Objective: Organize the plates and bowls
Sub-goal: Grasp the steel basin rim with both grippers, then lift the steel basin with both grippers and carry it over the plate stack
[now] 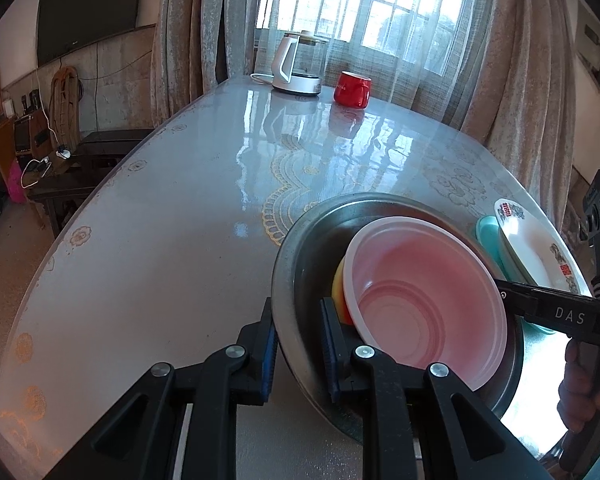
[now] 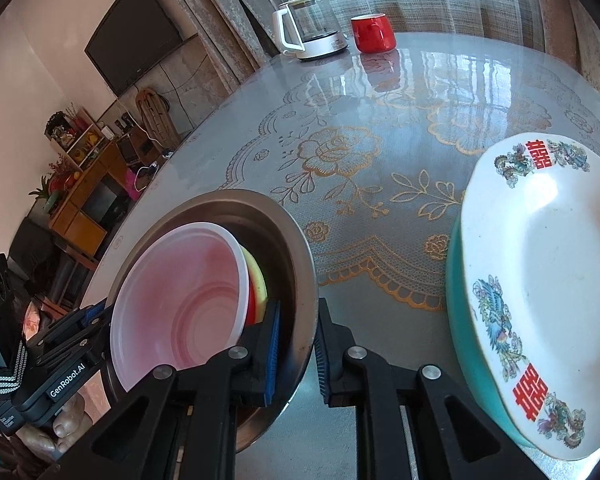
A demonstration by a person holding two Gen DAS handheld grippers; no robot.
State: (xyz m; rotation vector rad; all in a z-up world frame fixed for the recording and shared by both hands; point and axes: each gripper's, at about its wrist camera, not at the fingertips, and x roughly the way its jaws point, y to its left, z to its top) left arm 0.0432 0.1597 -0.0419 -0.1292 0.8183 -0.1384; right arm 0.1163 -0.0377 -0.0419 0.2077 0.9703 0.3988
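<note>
I have both grippers clamped on the steel basin's (image 1: 300,264) rim: the left gripper (image 1: 298,350) at its 8 o'clock edge, the right gripper (image 2: 298,350) on the opposite side. Inside it, the pink bowl (image 1: 428,304) sits tilted on a yellow bowl (image 1: 337,284) (mouth facing up toward me). The basin is at the table's (image 1: 160,220) near edge; the white plate (image 2: 548,288) lies on a teal dish (image 2: 458,320) at its 3 o'clock.
</note>
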